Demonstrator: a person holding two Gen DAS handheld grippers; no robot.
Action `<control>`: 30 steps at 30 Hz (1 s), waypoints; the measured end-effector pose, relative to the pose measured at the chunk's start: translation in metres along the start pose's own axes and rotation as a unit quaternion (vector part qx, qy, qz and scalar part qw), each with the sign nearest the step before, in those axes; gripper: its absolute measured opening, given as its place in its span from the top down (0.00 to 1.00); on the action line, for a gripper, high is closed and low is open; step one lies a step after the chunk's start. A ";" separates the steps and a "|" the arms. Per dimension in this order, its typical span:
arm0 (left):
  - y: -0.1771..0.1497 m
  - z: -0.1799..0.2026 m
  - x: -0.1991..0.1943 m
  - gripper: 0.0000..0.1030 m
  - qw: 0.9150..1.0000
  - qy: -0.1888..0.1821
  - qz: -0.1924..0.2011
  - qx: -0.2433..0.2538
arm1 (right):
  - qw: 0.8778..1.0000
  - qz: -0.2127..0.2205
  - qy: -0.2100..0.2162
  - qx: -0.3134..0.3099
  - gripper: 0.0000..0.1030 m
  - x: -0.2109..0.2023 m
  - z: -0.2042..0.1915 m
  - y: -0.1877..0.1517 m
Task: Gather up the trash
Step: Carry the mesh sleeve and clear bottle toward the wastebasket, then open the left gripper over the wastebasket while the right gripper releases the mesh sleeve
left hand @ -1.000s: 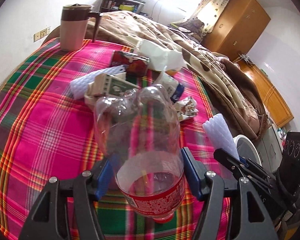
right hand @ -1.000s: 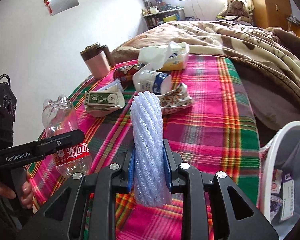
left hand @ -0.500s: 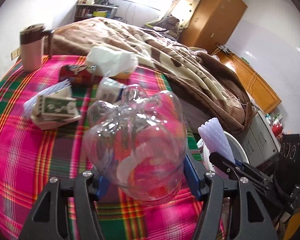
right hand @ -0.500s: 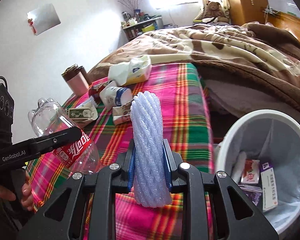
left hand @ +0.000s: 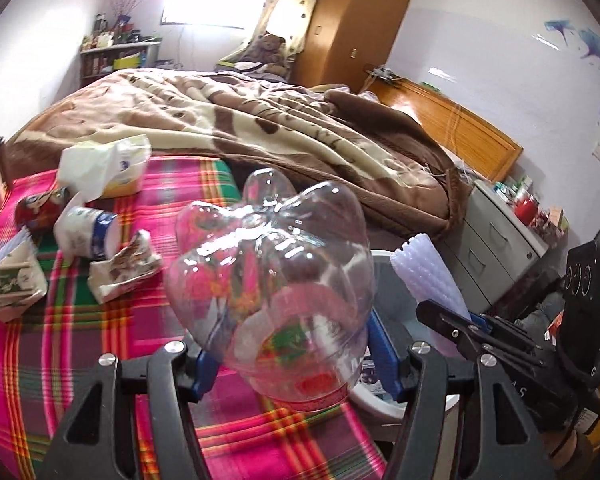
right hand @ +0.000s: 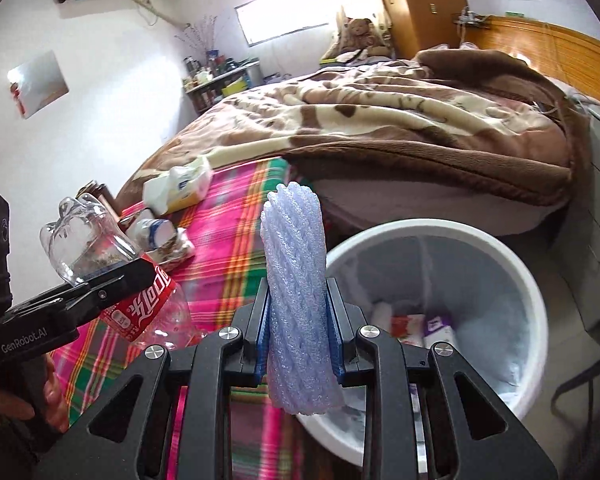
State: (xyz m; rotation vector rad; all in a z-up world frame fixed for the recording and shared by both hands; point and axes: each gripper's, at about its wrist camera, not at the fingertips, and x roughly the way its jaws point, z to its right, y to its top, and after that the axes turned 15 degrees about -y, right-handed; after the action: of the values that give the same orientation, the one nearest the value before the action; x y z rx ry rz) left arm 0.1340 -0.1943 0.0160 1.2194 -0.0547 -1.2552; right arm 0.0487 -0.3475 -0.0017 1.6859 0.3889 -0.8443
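- Jaws, left gripper point(left hand: 292, 356): closed against the sides of 1 clear plastic bottle point(left hand: 276, 288), blue pads pressing its body near the red label; the bottle's base points away from the camera, and it is held in the air above the edge of the plaid cover point(left hand: 80, 344).
- Jaws, right gripper point(right hand: 300, 336): closed narrow on 1 pale blue foam net sleeve point(right hand: 298, 300), which stands upright between the blue pads, its lower end hanging over the near rim of the bin.
- Bin point(right hand: 536, 304): 1 white round waste bin with a pale liner, just beside the bed edge; packets and wrappers lie at its bottom. In the left wrist view only a part of its rim shows, behind the bottle.
- Trash on the plaid cover: 1 crumpled printed wrapper point(left hand: 124, 268), 1 white cup with a blue band point(left hand: 86, 232) lying on its side, 1 small green-printed box point(left hand: 6, 284) on paper, 1 red can point(left hand: 40, 208), 1 white tissue pack point(left hand: 108, 164).
- Bedding: 1 brown and cream blanket point(left hand: 260, 128) across the far part of the bed.
- Furniture: 1 wooden wardrobe point(left hand: 356, 20), 1 grey drawer unit point(left hand: 496, 248) right of the bin, 1 shelf point(left hand: 116, 56) by the window.
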 end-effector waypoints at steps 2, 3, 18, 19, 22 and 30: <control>0.000 0.013 0.008 0.36 1.000 0.000 0.001 0.020 | 1.000 -0.001 -0.008 0.004 0.76 0.000 0.009 -0.001; 0.000 0.019 0.014 0.36 1.000 0.001 -0.002 0.029 | 1.000 -0.002 -0.014 0.009 0.76 0.001 0.015 -0.003; -0.011 0.064 0.080 0.36 0.996 -0.022 -0.034 0.084 | 0.995 -0.052 -0.076 0.040 0.76 0.030 0.068 -0.018; -0.011 0.064 0.085 0.36 0.996 -0.022 -0.039 0.083 | 0.994 -0.059 -0.082 0.040 0.76 0.033 0.070 -0.020; -0.014 0.064 0.097 0.36 0.995 -0.032 -0.053 0.077 | 0.992 -0.078 -0.094 0.039 0.76 0.046 0.076 -0.024; -0.018 0.056 0.106 0.19 0.995 -0.057 -0.066 0.057 | 0.987 -0.105 -0.107 0.052 0.64 0.058 0.090 -0.029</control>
State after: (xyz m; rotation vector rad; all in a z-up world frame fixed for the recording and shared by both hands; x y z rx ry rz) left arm 0.1286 -0.3055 -0.0313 1.2657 -0.1331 -1.4531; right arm 0.0401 -0.4341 -0.0715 1.6471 0.3853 -1.2076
